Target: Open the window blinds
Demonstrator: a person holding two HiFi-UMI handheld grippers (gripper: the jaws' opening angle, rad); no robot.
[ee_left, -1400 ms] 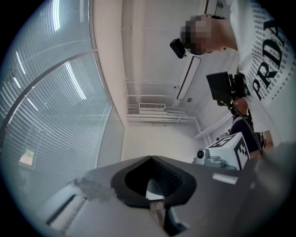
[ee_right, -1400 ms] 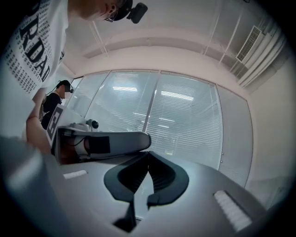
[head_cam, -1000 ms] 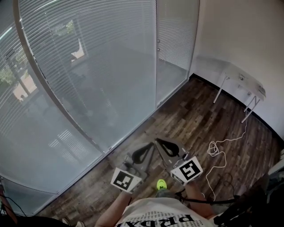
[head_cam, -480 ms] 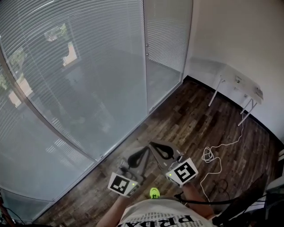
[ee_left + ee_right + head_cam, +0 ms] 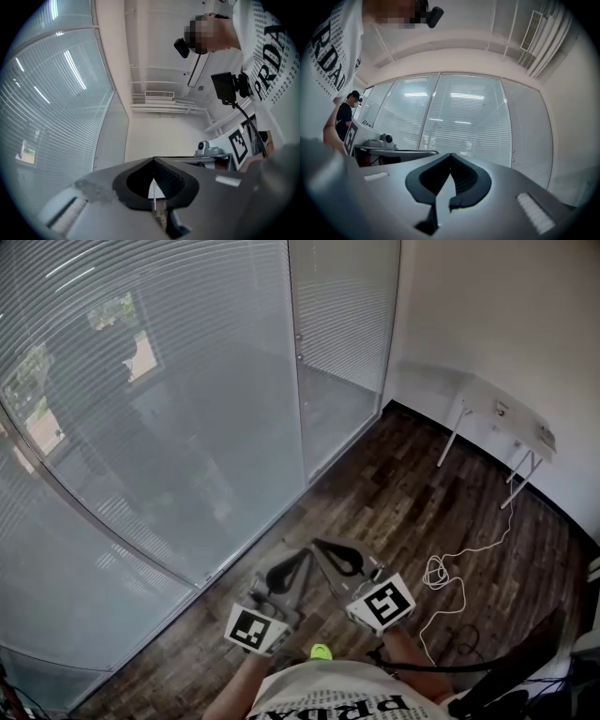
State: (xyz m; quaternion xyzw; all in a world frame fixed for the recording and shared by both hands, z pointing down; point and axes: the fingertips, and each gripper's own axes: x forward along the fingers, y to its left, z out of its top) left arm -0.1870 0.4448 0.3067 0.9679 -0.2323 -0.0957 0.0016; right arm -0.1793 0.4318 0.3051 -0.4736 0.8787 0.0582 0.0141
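Grey and shut tight, your left claw [image 5: 302, 559] and right claw [image 5: 322, 546] hover side by side low in front of you, tips close together, nothing in either. Dark wooden floor [image 5: 403, 493] lies beneath them, with a white cable [image 5: 441, 570] coiled off to your right. Beyond, up to your left, the window blinds [image 5: 187, 381] hang fully down across the glass, well apart from both claws.
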